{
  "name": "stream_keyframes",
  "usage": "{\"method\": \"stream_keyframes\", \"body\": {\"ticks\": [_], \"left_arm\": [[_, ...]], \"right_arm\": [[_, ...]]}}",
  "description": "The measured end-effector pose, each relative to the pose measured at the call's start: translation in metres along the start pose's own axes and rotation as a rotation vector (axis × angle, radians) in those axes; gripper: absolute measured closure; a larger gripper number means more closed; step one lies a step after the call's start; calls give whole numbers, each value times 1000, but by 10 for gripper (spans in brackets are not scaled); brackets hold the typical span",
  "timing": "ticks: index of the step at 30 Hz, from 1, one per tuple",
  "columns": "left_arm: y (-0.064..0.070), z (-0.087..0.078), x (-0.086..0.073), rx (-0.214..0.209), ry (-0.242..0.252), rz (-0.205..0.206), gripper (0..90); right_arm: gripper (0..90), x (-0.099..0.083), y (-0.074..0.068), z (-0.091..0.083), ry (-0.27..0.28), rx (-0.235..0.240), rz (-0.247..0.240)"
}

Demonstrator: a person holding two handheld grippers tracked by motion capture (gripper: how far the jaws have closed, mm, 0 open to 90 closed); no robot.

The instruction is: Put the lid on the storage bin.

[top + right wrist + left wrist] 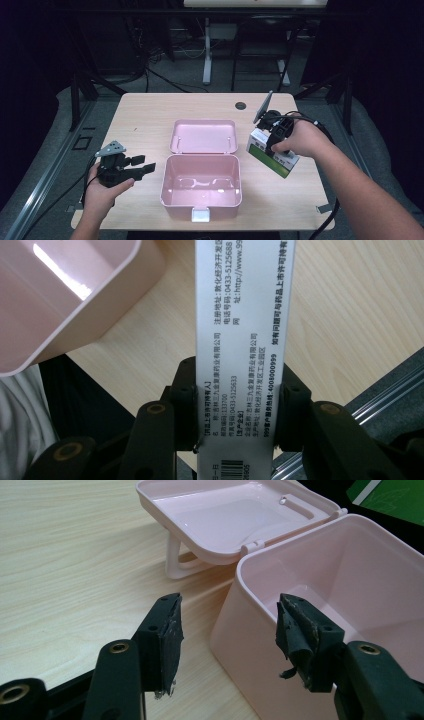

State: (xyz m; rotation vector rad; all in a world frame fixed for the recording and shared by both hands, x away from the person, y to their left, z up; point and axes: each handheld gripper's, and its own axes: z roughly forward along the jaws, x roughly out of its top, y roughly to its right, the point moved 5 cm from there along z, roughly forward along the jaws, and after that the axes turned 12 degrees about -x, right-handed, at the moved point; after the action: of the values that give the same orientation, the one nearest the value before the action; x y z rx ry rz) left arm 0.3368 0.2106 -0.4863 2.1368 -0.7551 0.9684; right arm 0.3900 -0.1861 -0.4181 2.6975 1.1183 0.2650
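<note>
A pink plastic box (pixel 201 187) stands open in the middle of the table, its hinged lid (pixel 203 135) lying flat behind it. My right gripper (pixel 272 145) is shut on a white and green carton (pixel 272 152), held tilted above the table just right of the box. In the right gripper view the carton's white printed side (pixel 240 340) is clamped between both jaws, with the box's rim (pixel 75 305) at upper left. My left gripper (pixel 142 165) is open and empty, left of the box. In the left gripper view its fingertips (pixel 167 635) straddle the box's near corner (pixel 235 625).
The wooden table (pixel 145 117) has a round cable hole (pixel 240 105) at its back edge. A white latch (pixel 201 215) sits on the box's front. Bare tabletop lies left of the box and behind the lid. Dark floor, cables and stands surround the table.
</note>
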Motion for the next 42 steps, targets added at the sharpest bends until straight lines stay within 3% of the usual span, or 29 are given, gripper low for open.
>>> {"method": "stream_keyframes", "body": {"ticks": [4, 13, 24, 42], "left_arm": [[0, 0, 0, 1, 1, 0, 439], [0, -1, 1, 2, 8, 2, 440], [0, -2, 1, 1, 14, 6, 440], [0, -2, 1, 3, 14, -1, 440]], "right_arm": [[615, 0, -4, -7, 10, 1, -45], [615, -1, -13, -29, 35, 3, -70], [616, 3, -24, -41, 52, -12, -120], [616, 21, -70, -51, 85, 3, -262]]}}
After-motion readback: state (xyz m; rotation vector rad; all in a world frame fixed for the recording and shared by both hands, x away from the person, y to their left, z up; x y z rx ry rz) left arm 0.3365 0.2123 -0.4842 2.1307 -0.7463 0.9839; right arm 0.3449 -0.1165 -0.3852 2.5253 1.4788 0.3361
